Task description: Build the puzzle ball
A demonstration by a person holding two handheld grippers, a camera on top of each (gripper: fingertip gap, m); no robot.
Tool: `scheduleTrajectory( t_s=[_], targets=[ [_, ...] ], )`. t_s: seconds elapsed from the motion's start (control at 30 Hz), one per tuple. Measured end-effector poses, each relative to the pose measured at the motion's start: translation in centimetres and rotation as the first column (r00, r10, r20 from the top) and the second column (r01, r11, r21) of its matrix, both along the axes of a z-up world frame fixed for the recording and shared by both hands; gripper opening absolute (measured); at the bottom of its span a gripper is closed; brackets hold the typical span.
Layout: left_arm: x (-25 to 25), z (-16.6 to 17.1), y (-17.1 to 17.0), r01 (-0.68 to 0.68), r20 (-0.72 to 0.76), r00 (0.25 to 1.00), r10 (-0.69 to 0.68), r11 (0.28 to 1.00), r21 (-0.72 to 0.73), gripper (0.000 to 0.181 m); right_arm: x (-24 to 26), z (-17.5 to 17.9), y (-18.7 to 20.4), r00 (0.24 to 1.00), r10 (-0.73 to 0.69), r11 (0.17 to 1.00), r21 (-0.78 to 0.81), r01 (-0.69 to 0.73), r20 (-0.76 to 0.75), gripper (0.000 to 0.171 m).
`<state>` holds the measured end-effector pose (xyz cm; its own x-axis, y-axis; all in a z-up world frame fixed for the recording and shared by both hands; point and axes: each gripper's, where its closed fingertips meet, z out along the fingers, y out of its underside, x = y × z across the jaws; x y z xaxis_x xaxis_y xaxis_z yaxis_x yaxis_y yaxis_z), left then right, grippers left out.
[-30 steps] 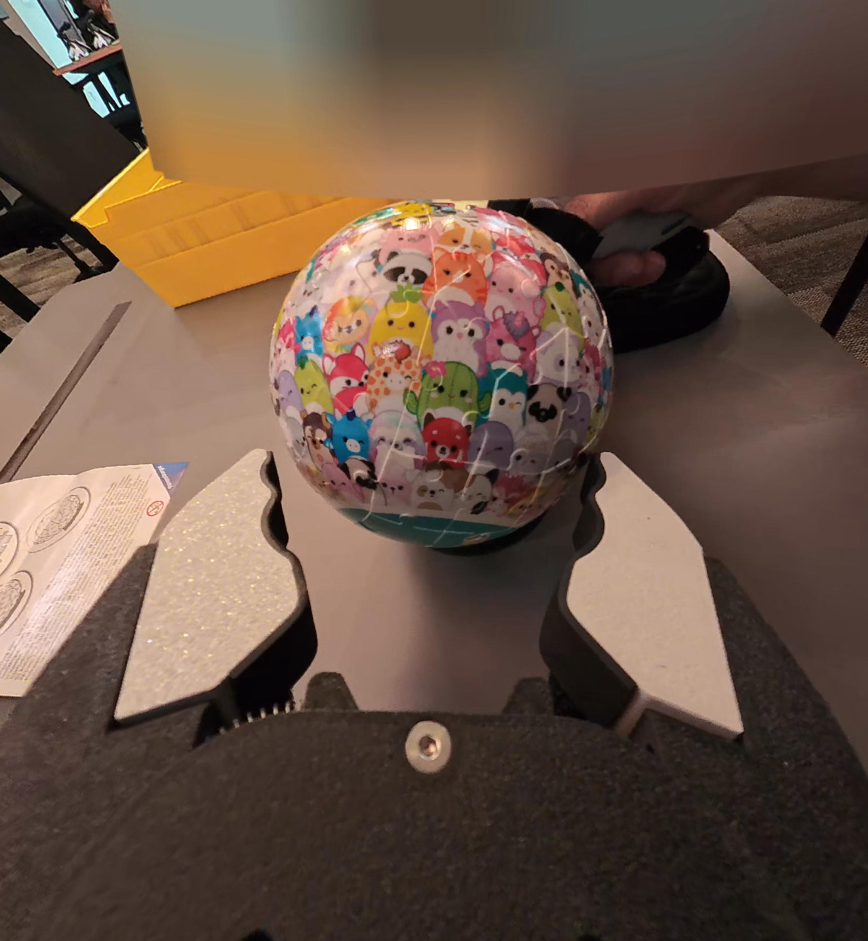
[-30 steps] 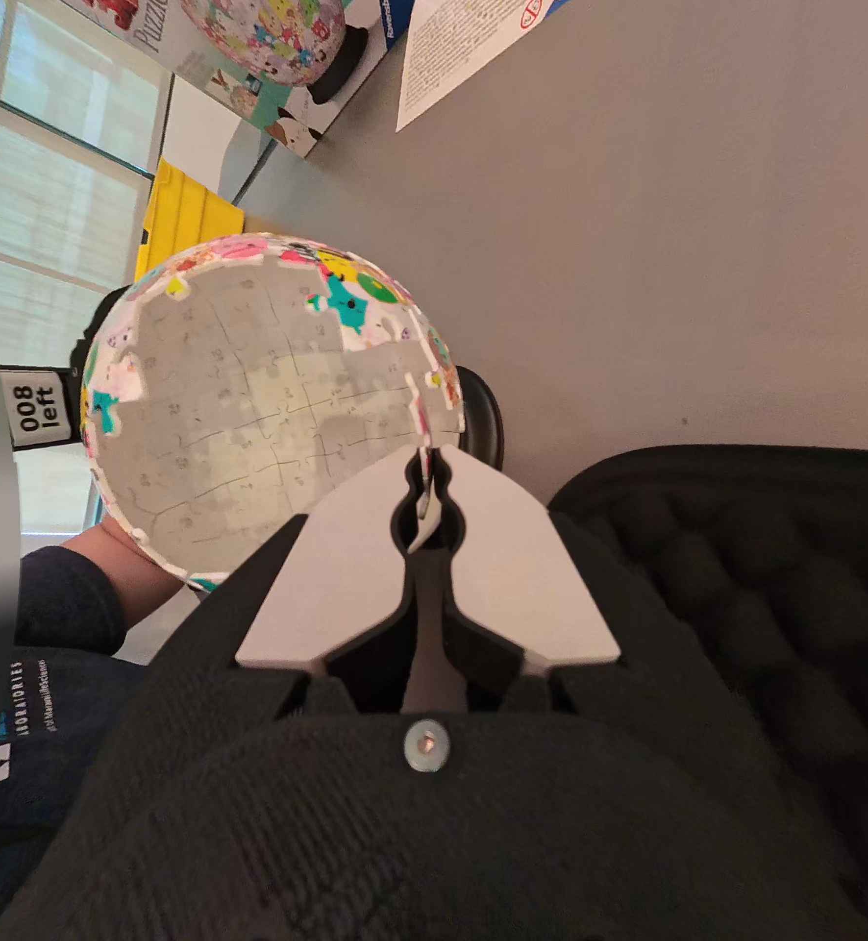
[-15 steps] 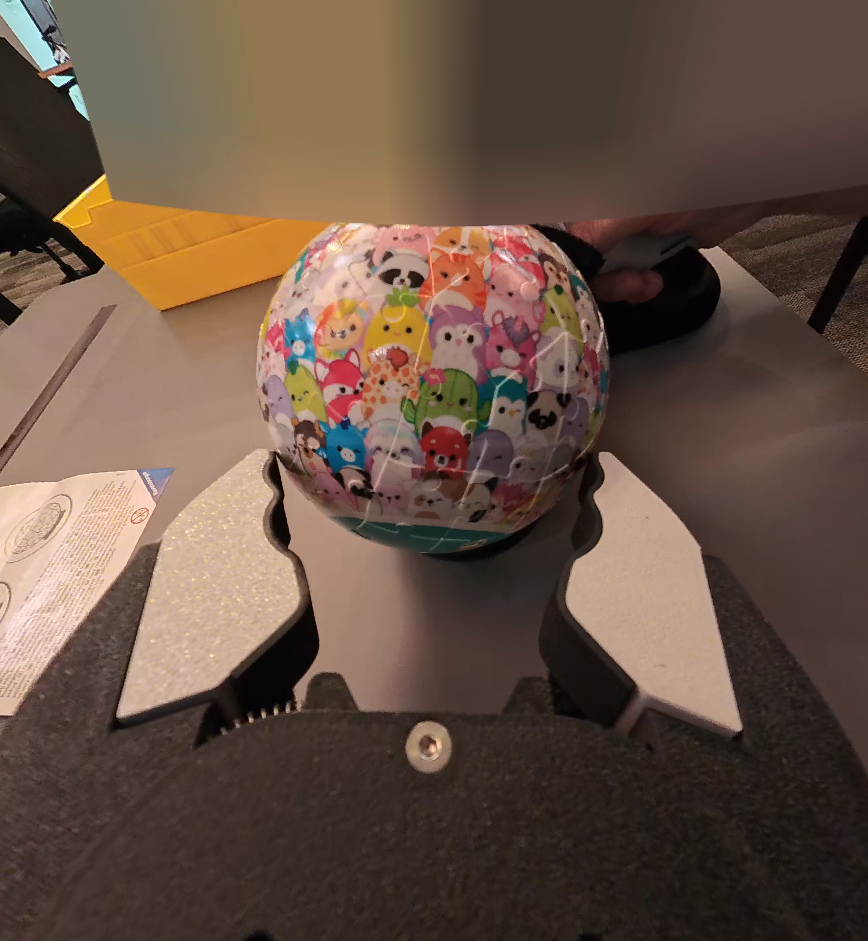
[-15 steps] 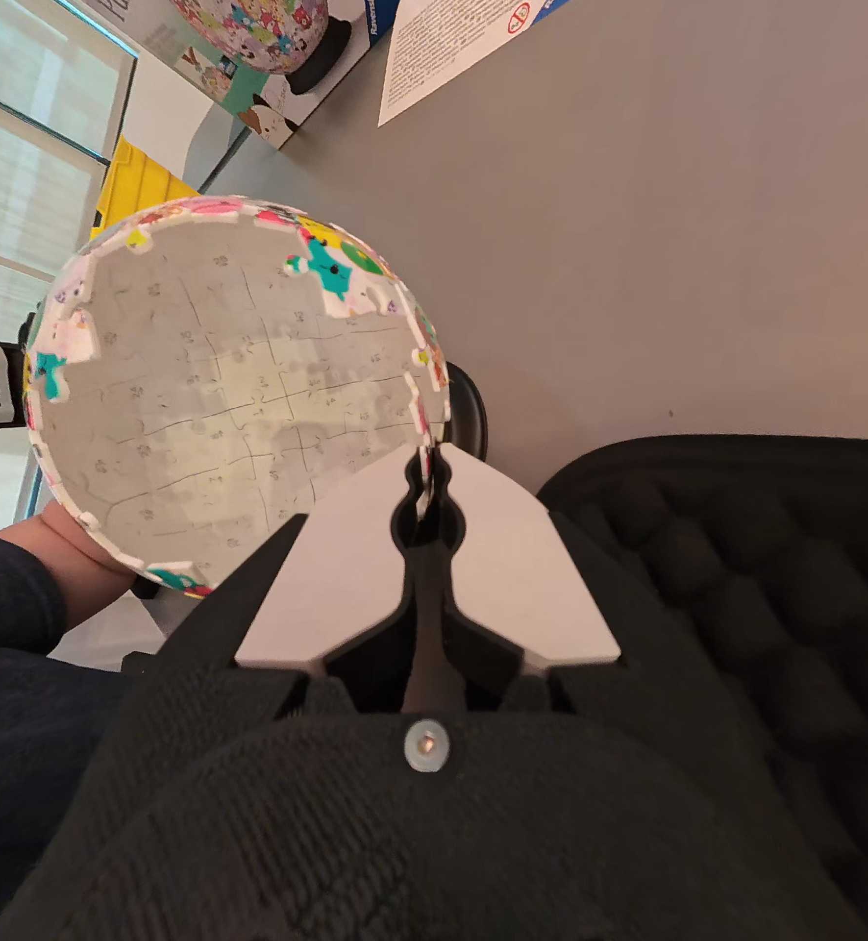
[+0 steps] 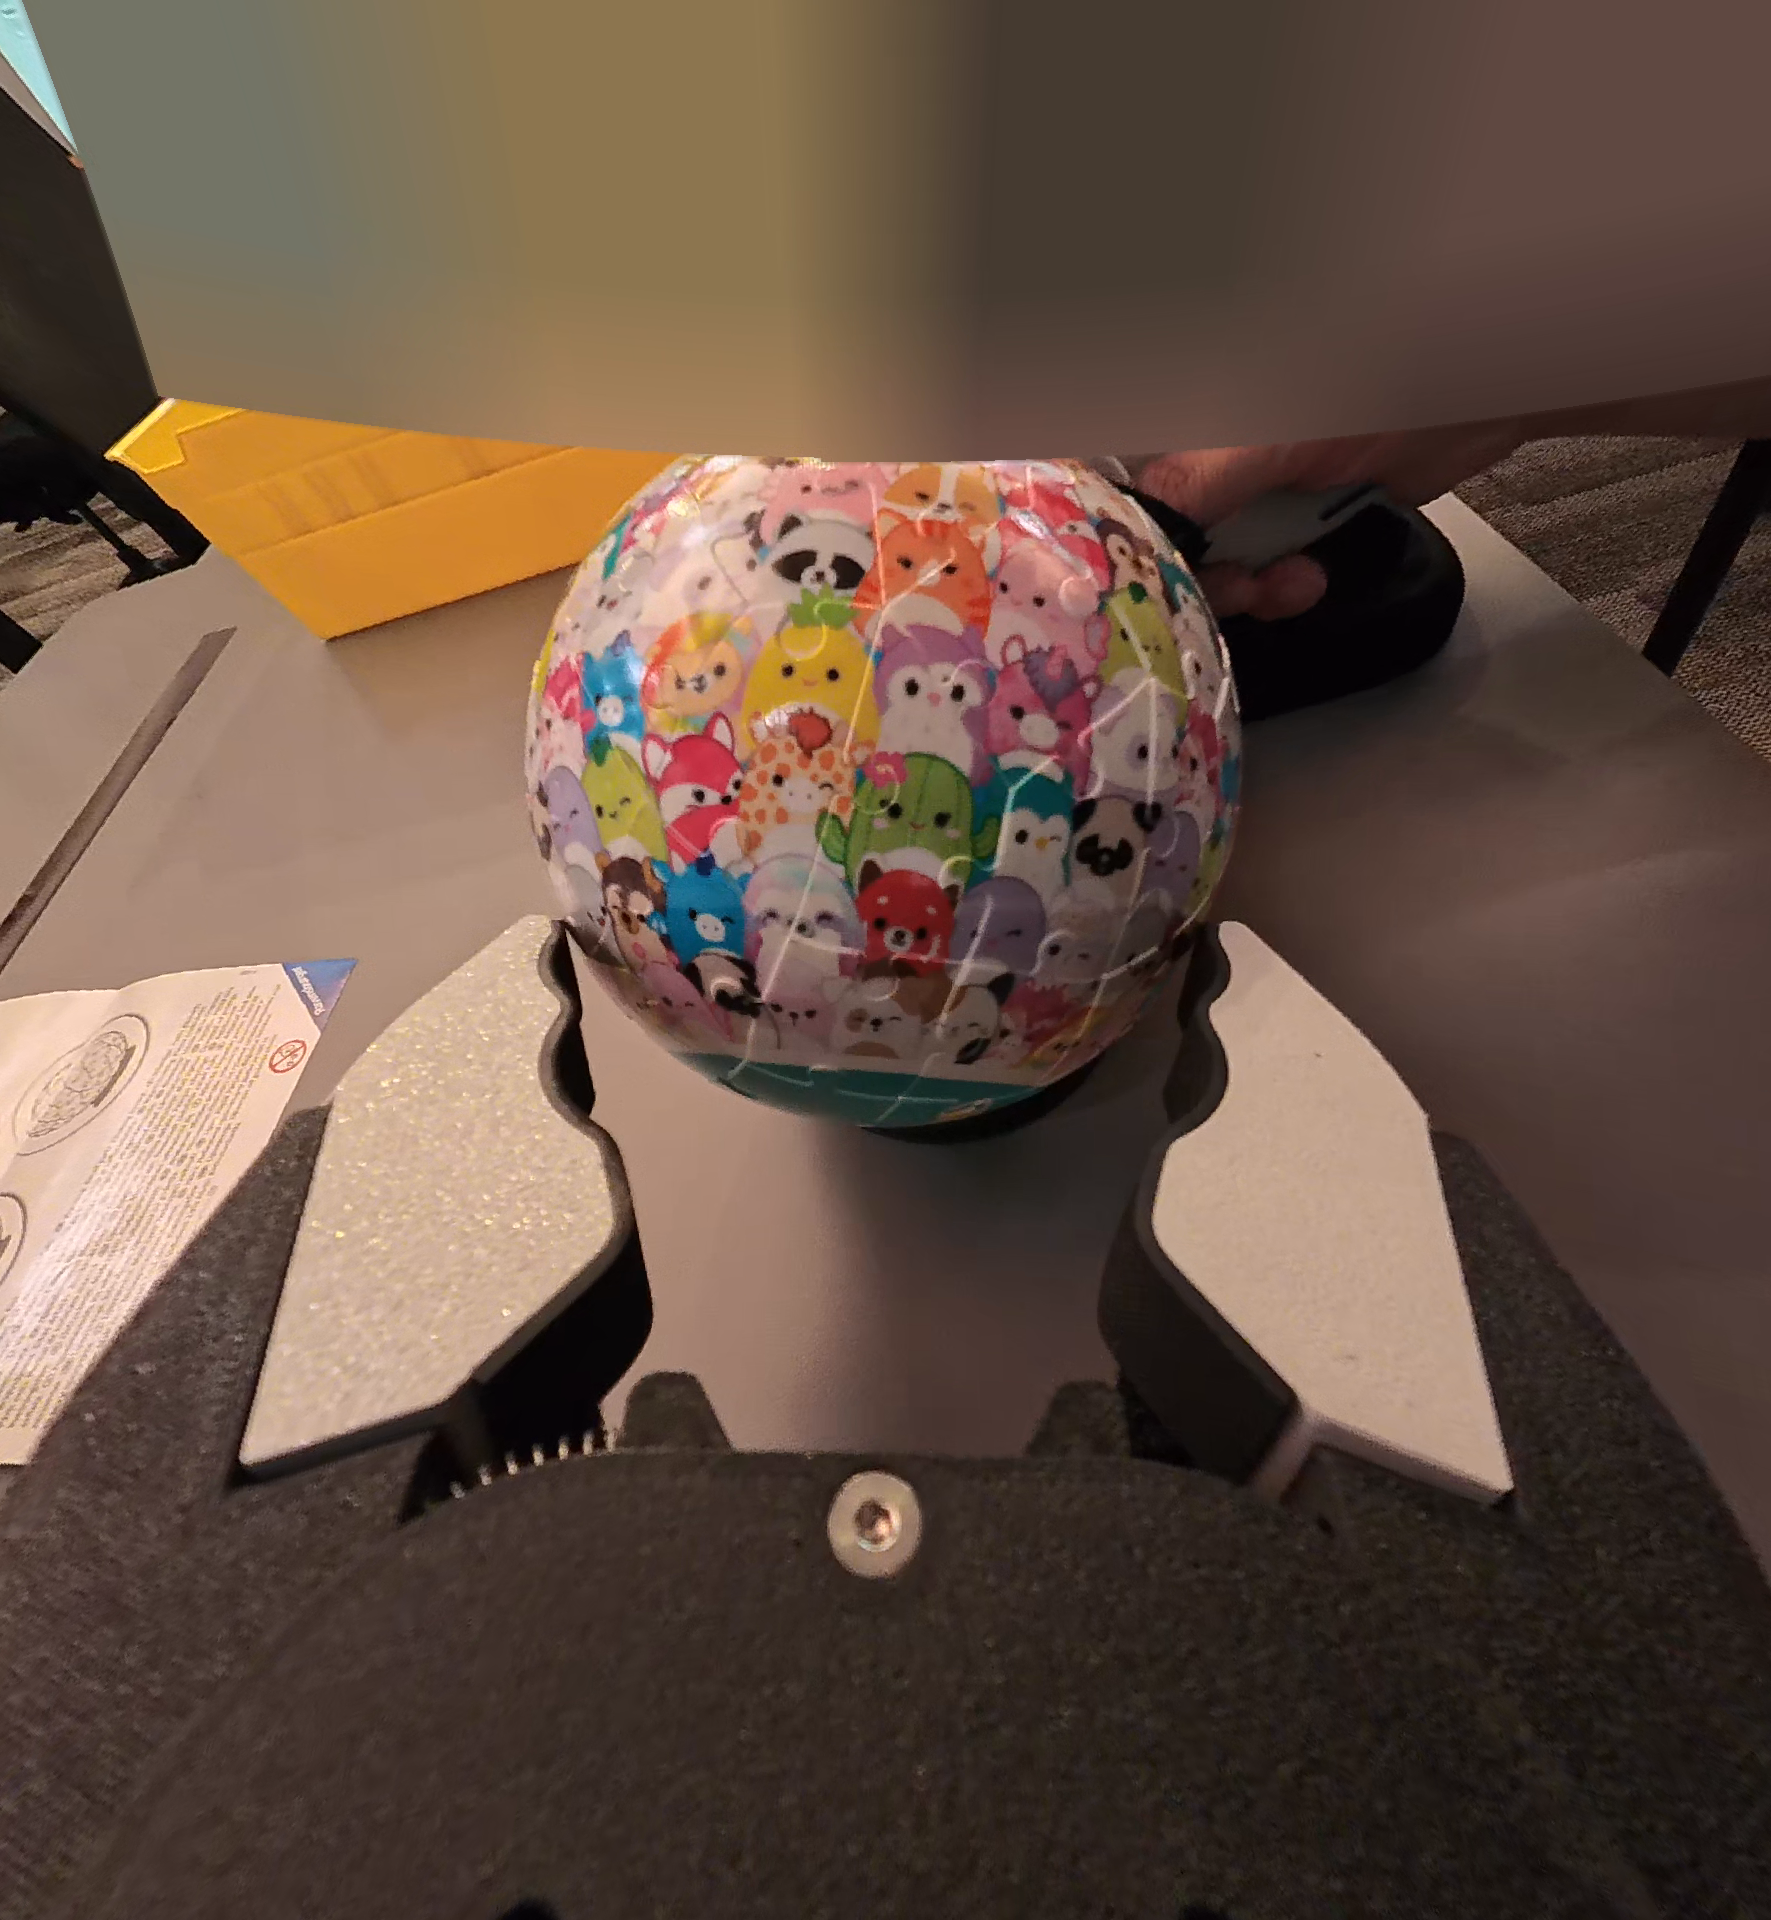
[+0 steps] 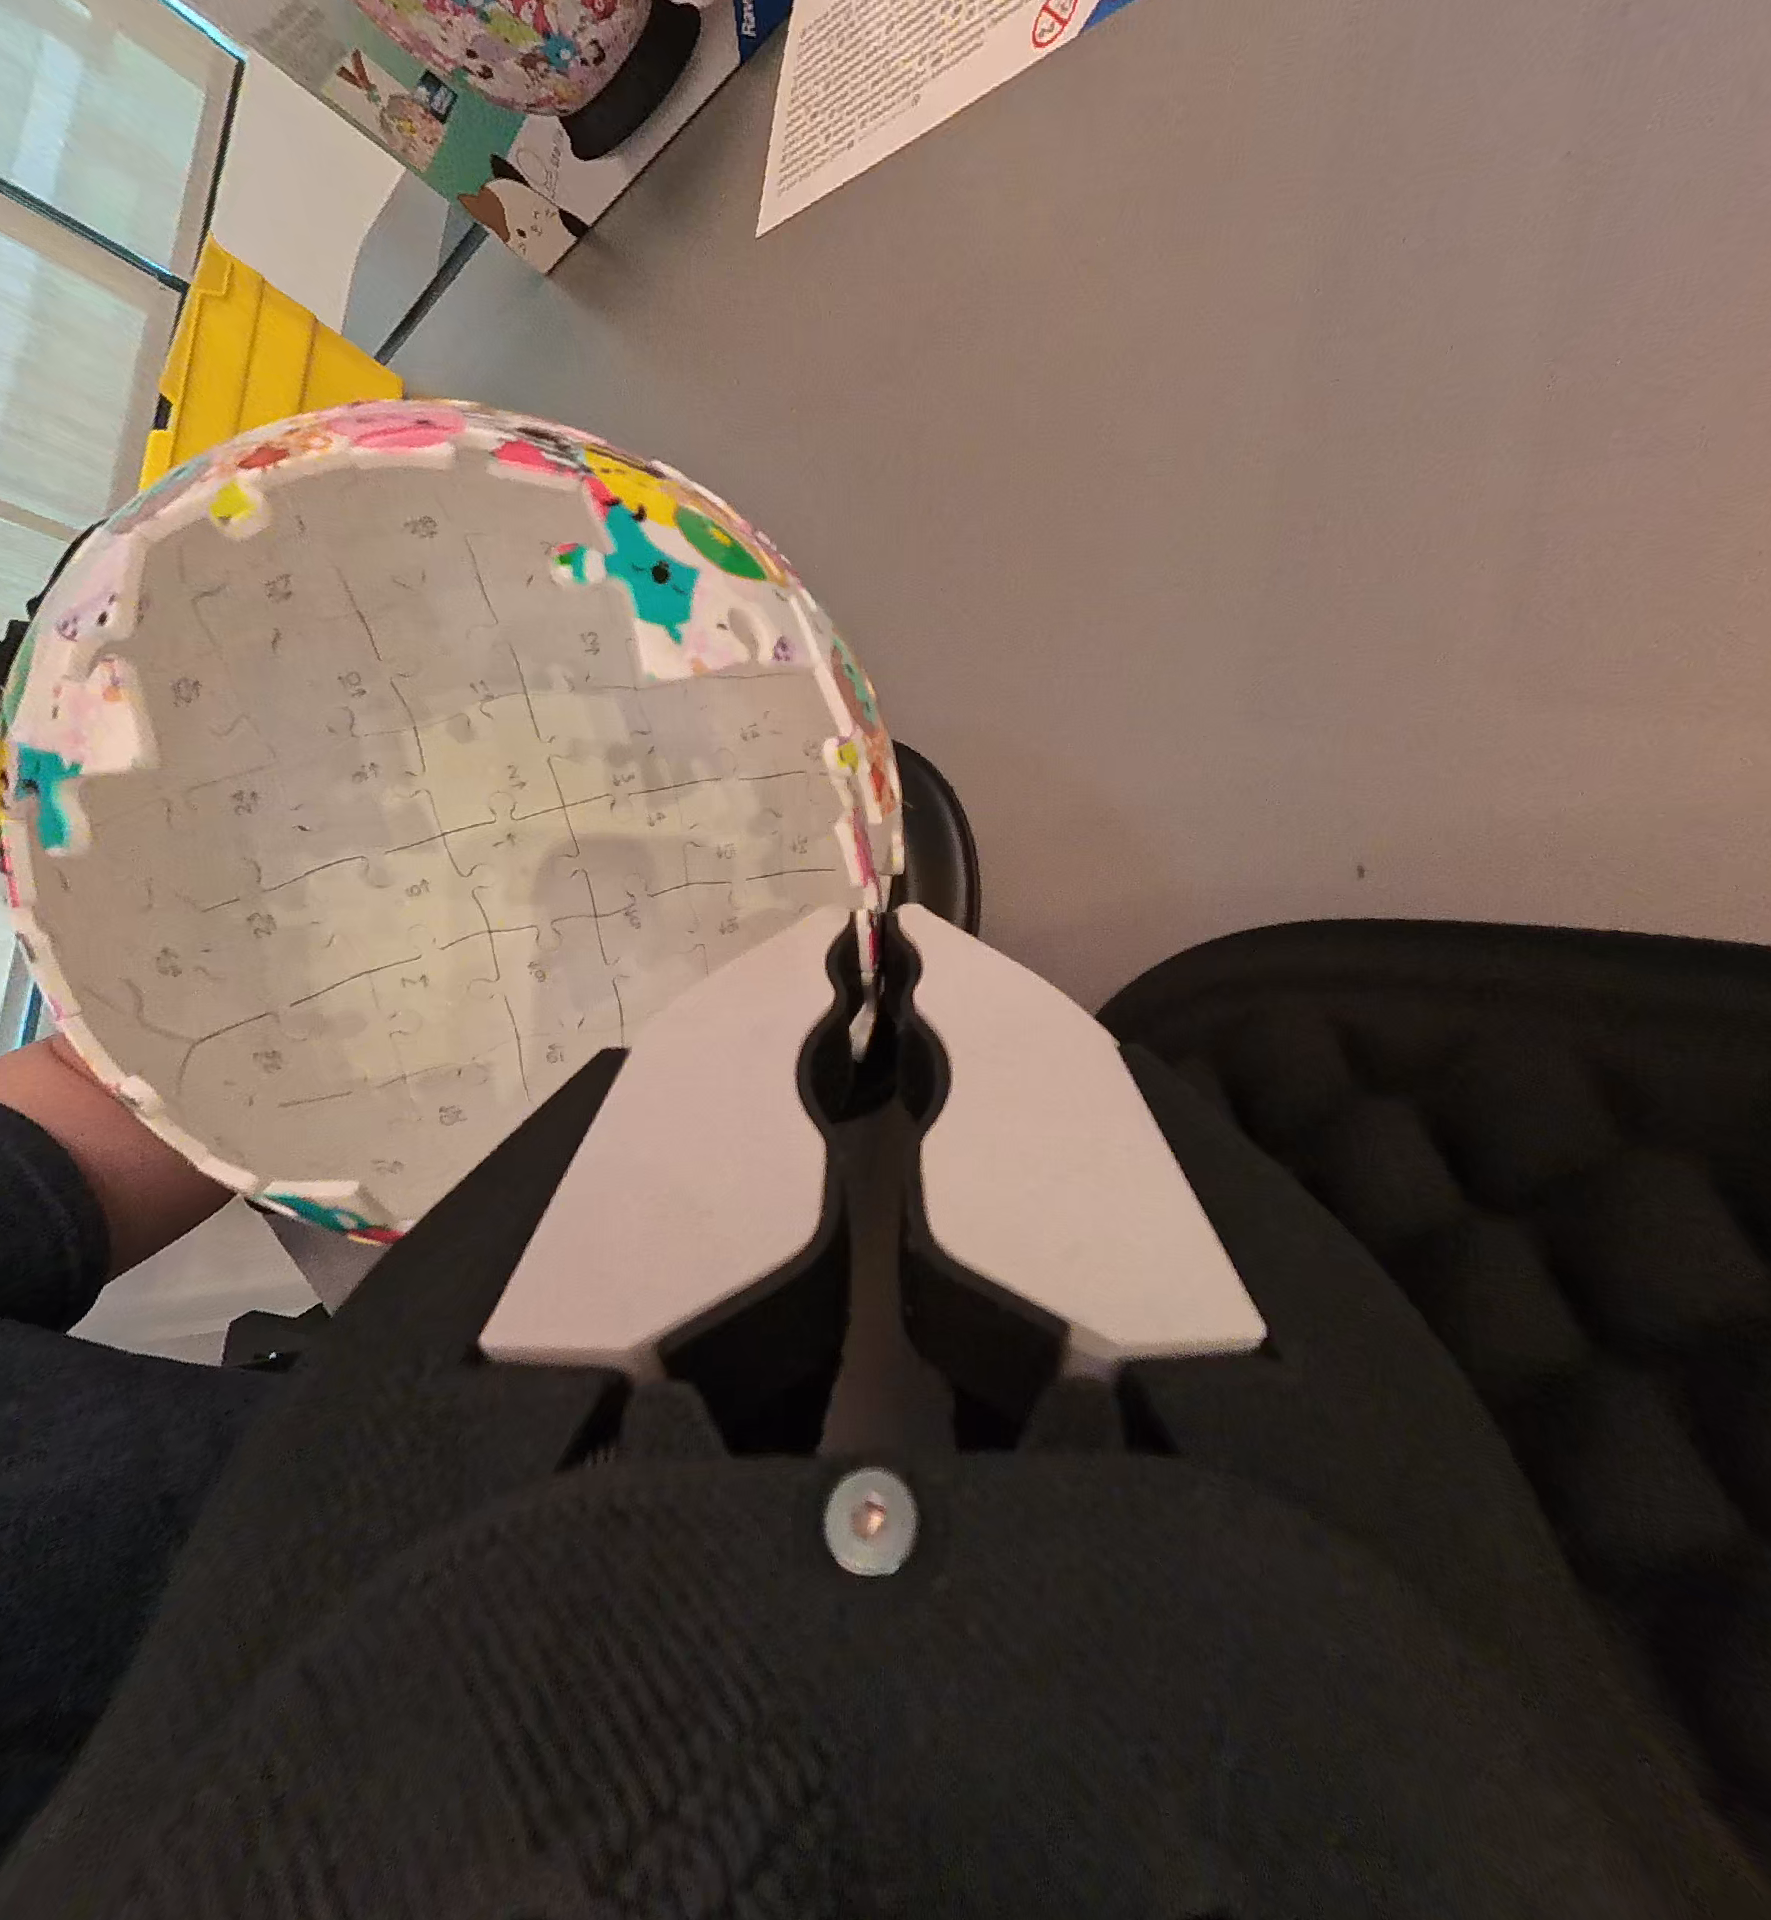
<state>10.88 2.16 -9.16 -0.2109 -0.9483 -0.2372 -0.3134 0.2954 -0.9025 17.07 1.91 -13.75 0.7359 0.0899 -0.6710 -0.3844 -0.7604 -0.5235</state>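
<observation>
Puzzle ball point(image 6: 424, 831) opening faces right tool point(image 6: 870, 961) pinching a piece point(image 6: 865, 997).

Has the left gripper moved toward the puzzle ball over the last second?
Yes. The left gripper has closed in: its open tongs now flank the puzzle ball, which fills more of the view, with its black stand nearer.

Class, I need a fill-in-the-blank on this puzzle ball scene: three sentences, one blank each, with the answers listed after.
1. The left gripper is ____, one finger on each side of the puzzle ball.
2. The right gripper is shut on a puzzle ____.
3. The instruction sheet lies on the ____.

Answers: open; piece; table
</observation>
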Motion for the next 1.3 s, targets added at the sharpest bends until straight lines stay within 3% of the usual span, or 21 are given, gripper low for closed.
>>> scheduleTrajectory(
  t_s=[0.33, 0.63, 0.77, 0.9, 1.0, 1.07, 1.17, 1.3],
  targets=[
    [-0.1, 0.0, 0.0, 0.001, 0.002, 1.000, -0.001, 1.000, 0.003, 0.108, -0.1, 0.1, -0.1, 1.000, 0.012, 1.000, 0.015, -0.012, -0.015, 0.004],
    [-1.2, 1.7, 0.3, -0.016, 0.031, 0.999, 0.017, 1.000, -0.022, 0.113, 0.6, 2.5, -1.1, 0.999, -0.022, 0.992, 0.126, 0.026, -0.029, 0.004],
    [-2.4, 4.7, 0.3, -0.035, 0.091, 0.995, 0.042, 0.996, -0.081, 0.104, 2.6, 5.2, -1.8, 0.996, -0.092, 0.965, 0.247, 0.088, 0.006, 0.003],
    [-3.4, 9.3, 0.0, -0.057, 0.168, 0.983, 0.077, 0.991, -0.120, 0.073, 5.4, 10.9, -3.6, 0.986, -0.143, 0.902, 0.422, 0.092, 0.091, 0.003],
    [-2.8, 12.7, -1.0, -0.069, 0.179, 0.979, 0.093, 0.988, -0.139, 0.062, 3.0, 18.4, -5.0, 0.999, -0.032, 0.777, 0.630, 0.009, 0.025, 0.003],
    [-1.7, 14.4, -2.8, -0.032, 0.159, 0.985, 0.066, 0.977, -0.210, 0.058, 0.0, 21.5, -5.4, 0.998, 0.063, 0.698, 0.714, -0.057, 0.019, 0.003],
    [-0.5, 16.2, -5.0, 0.013, 0.143, 0.989, 0.038, 0.941, -0.338, 0.042, -3.5, 22.4, -4.8, 0.990, 0.113, 0.650, 0.747, -0.140, 0.087, 0.003],
    [-0.3, 17.0, -5.6, 0.026, 0.168, 0.984, 0.051, 0.903, -0.429, 0.028, -5.3, 23.9, -5.5, 0.985, 0.171, 0.591, 0.796, -0.126, 0.029, 0.003]
  ],
)
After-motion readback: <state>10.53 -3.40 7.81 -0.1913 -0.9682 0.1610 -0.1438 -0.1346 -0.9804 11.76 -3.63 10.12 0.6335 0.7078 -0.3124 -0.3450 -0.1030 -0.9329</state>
